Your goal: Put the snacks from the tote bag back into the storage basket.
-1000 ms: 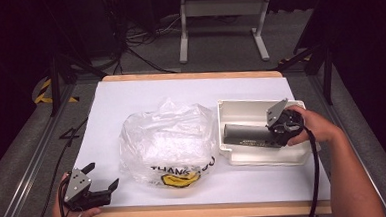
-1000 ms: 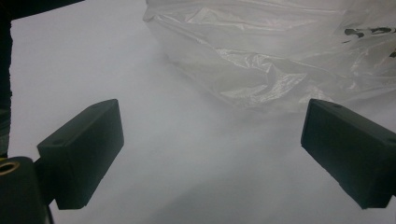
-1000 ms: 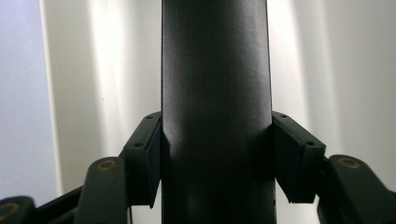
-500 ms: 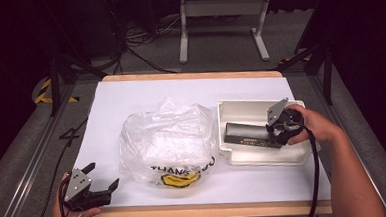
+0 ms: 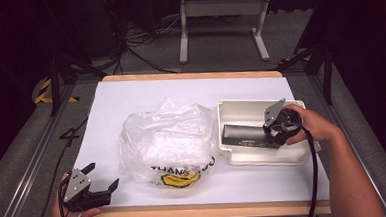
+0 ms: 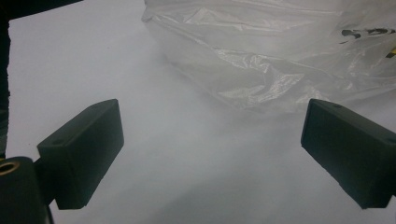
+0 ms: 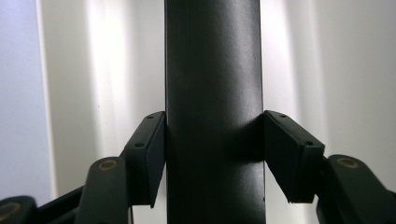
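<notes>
High view first: the right hand-held gripper (image 5: 277,126) is down inside the white tray (image 5: 241,108) on the right side of the surface (image 5: 130,94), jaws pressed against both sides of a long dark box (image 5: 245,134) lying in that tray. Right gripper view confirms it: the dark box (image 7: 212,93) runs straight up between the two black pads (image 7: 148,154), both touching its sides, white tray wall (image 7: 70,93) behind. The grip sits close to one end of the box, so here's the worry: lift from there and the long free end could droop or twist out between the pads, or catch on the tray's rim.

Over on the left, the left hand-held gripper (image 5: 92,186) rests near the front edge of the surface, jaws wide apart and holding nothing. Left gripper view shows the crumpled clear plastic bag (image 6: 280,56) just ahead of its spread fingertips (image 6: 84,149). That bag (image 5: 168,145) sits mid-surface, just beside the tray; it's thin and slippery, so a careless pinch may grab only one layer, or drag it into the tray.
</notes>
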{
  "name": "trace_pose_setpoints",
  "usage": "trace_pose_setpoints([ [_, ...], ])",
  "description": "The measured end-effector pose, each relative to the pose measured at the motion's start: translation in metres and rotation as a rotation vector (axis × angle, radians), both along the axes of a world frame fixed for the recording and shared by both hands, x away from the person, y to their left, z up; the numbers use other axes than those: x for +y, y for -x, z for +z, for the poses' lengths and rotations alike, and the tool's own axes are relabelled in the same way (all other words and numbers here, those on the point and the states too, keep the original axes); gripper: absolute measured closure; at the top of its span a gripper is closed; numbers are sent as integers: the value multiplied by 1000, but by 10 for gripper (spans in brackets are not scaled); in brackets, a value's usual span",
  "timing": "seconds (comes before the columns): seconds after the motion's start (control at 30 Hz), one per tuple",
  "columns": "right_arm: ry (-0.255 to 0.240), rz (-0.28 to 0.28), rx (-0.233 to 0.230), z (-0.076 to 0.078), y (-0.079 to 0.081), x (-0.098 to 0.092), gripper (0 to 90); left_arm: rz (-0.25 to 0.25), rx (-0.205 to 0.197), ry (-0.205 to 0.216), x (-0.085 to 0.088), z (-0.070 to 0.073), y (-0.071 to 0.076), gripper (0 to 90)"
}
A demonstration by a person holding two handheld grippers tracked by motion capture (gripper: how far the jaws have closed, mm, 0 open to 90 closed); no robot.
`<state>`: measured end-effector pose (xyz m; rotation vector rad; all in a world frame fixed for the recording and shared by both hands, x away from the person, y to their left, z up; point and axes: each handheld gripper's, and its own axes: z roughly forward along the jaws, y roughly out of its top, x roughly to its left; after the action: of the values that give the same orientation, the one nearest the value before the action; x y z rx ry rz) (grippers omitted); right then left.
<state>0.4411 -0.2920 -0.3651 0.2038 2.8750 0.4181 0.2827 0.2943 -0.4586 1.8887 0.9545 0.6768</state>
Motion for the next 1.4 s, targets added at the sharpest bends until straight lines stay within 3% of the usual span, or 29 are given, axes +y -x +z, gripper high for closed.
trace_pose_setpoints([
  [0.13, -9, -9, -2, 1, 0, 0, 418, -2, 0, -3, -1, 0, 0, 68],
  [0.3, -83, -14, -44, 10, 3, -4, 413, -2, -2, -4, 0, 0, 0, 67],
  [0.53, -192, -66, -140, 28, 16, -12, 413, -3, 0, 0, 0, 0, 0, 68],
  [0.73, -219, -84, -184, 34, 25, -12, 400, -3, 0, 1, 0, 0, 0, 68],
  [0.93, -256, -120, -212, 37, 30, -14, 389, -1, 0, 5, 1, 0, 0, 68],
  [1.13, -330, -207, -245, 33, 40, -14, 359, -1, -2, 5, 1, 0, 0, 68],
  [1.4, -382, -250, -301, 29, 59, -17, 347, 2, -1, 0, 1, 0, 0, 68],
])
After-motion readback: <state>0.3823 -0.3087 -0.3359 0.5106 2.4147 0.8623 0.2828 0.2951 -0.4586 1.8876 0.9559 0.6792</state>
